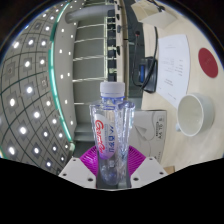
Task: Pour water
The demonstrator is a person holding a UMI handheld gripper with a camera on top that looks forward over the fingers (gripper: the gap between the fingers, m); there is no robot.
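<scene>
Gripper: your gripper (pixel 111 168) has its two fingers clamped on the water bottle, one at each side of its lower body, with the magenta pads (pixel 97 158) pressed against the plastic.
Water bottle: the water bottle (pixel 111 130) is clear plastic, stands upright between your fingers and rises ahead of them; red lettering runs down its left side.
Cap: the cap (pixel 111 92) is pale and sits on the bottle's neck.
Cup: a white cup (pixel 190 113) stands on the table to the right of the bottle, well apart from it, its open mouth showing.
Table: the table (pixel 165 140) is light in colour and carries the cup.
Papers: white papers (pixel 178 60) lie beyond the cup.
Dark object: a dark object (pixel 148 74) lies beyond the bottle, beside the papers; you cannot tell what it is.
</scene>
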